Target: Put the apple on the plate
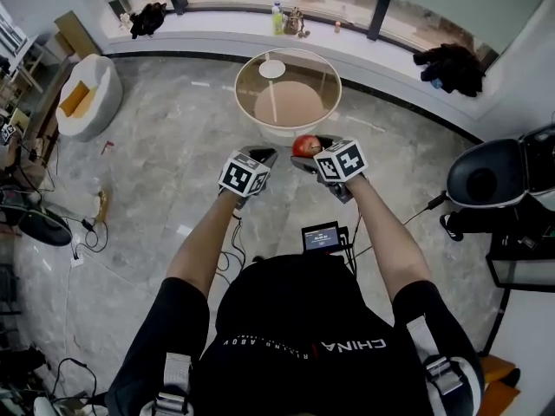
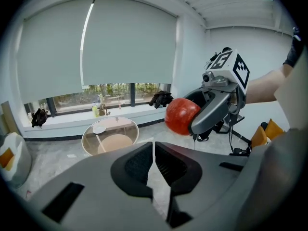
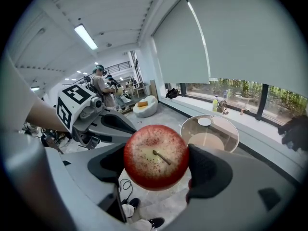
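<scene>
Between the ribbed black pads of my right hand-held gripper (image 3: pixel 160 166) sits the apple (image 3: pixel 155 155). It is round, glossy red and speckled, stem toward the camera, held in the air over the grey marble floor (image 1: pixel 173 128). My left hand-held gripper (image 2: pixel 154 153), just beside it, is pinched nearly together on nothing. Ahead stands a round glass worktop (image 1: pixel 329 69) with a small white plate (image 1: pixel 271 68) on it, well apart from the apple.

The left gripper (image 2: pixel 154 148) had its jaws nearly together and empty. Above and to their right, the right gripper (image 2: pixel 191 122) clamped a red apple (image 2: pixel 176 114). Farther ahead to the left stood a glass table (image 2: pixel 83 139) with a plate (image 2: pixel 99 128) on it.
</scene>
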A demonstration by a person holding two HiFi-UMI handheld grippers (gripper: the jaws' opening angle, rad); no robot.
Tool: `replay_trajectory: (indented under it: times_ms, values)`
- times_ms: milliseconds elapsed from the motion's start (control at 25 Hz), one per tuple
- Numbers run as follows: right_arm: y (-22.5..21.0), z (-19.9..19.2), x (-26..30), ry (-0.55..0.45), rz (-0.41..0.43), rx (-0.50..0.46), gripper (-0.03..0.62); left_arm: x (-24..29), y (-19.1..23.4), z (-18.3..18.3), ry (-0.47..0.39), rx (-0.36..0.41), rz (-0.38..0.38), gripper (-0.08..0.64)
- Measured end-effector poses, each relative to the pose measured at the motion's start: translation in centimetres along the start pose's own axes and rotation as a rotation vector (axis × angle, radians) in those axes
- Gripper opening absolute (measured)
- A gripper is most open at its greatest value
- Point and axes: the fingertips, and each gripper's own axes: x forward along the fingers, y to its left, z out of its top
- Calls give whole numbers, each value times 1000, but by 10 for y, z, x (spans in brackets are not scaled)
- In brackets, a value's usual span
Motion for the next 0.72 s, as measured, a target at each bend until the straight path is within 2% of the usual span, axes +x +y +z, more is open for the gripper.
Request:
replay_trajectory:
  times_ms: [160,400,600,720]
  values:
    - [-2,-6,1,-5,7,9,387,4,-5,-7,11,19,-4,18]
    - [-11,-17,-3,5,40,3,387,10,-30,2,-38,25,-97,17]
    - [-20,-27,-6,3,70,29,387,16,-30,6,-7,62,-33,17]
    - [-26,-36,2,17,69,50,387,19,-24,-2,-5,48,-41,17]
